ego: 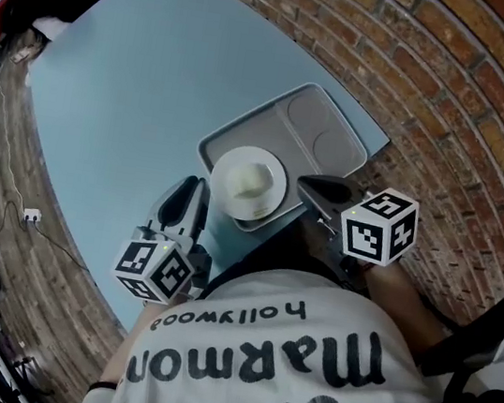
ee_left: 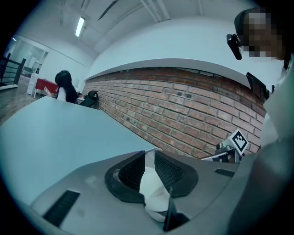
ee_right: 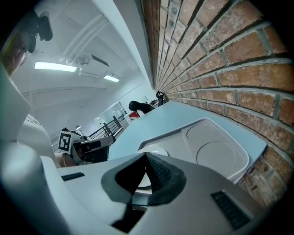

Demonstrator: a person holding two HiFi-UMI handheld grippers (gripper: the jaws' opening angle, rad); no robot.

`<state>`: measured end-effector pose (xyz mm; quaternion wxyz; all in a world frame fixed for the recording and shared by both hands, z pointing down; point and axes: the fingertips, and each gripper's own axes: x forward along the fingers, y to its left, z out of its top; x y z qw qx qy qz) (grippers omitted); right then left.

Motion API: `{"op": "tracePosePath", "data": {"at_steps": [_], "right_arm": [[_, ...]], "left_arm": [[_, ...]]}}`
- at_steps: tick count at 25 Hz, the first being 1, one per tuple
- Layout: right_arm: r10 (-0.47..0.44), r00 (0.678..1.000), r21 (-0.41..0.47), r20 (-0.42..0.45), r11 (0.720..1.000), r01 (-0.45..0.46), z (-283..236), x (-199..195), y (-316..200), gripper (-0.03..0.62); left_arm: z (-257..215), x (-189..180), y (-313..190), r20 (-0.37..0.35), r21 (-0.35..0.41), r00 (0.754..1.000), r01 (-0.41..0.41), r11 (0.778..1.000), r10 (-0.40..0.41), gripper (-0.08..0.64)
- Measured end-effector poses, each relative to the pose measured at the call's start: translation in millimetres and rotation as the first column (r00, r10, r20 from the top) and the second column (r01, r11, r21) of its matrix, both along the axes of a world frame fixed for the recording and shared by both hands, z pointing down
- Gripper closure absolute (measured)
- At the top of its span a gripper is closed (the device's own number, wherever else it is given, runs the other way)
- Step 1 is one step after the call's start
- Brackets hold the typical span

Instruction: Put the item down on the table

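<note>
Head view shows the tray [ego: 325,127], with a plate [ego: 248,183] on it, at the table [ego: 138,83] edge, one corner past it. I cannot tell if it touches. The left gripper [ee_left: 148,173] is closed on its white rim. The right gripper [ee_right: 143,166] is pinched narrow, I judge on the near rim. Lower both sides level, so the plate does not slip. The shirt [ego: 282,371] reads "Marmon" and "Hollywood".
</note>
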<state>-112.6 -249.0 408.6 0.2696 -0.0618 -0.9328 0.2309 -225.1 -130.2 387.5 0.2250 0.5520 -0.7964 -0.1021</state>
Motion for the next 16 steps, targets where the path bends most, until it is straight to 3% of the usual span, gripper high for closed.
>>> {"op": "tracePosePath", "data": {"at_steps": [16], "right_arm": [[-0.012,1.000,-0.010,-0.010,1.000,0.012,5.0,1.7,-1.8,0.583]], "left_arm": [[2.2,1.4,-7.3,0.002,0.004,1.000,-0.010,1.000,0.010,0.492]]}}
